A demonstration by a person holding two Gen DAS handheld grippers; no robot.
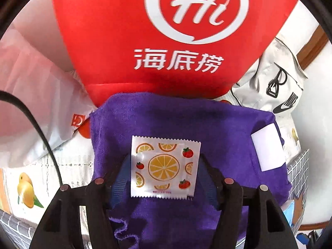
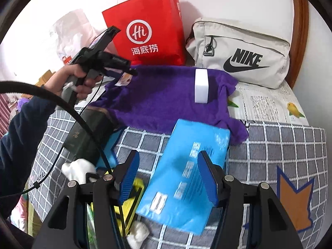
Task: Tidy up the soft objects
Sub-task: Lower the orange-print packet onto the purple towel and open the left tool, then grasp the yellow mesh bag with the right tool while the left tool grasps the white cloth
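Right up close, the right gripper (image 2: 167,176) stands with its blue pads about half apart, straddling a blue packet (image 2: 186,178) that lies on the grey checked blanket (image 2: 280,145). Neither pad visibly presses it, so whether it is gripped I cannot tell. Left of the jaws it's crowded: a yellow item (image 2: 136,195), white wads (image 2: 76,169), a dark green box (image 2: 89,128). To the right, bare blanket offers open room.

On the left wrist view, the left gripper (image 1: 165,176) sits parted, the fruit-print sachet (image 1: 165,167) lying flat on the purple towel (image 1: 186,120) between the fingers, which clear its edges.

Further back, only the right view shows the person's hand (image 2: 81,81) holding that gripper over the towel's left edge. A white block (image 2: 201,86) rests on the towel. Behind, a red paper bag (image 2: 149,31) and a beige Nike pouch (image 2: 238,51) stand against the wall.
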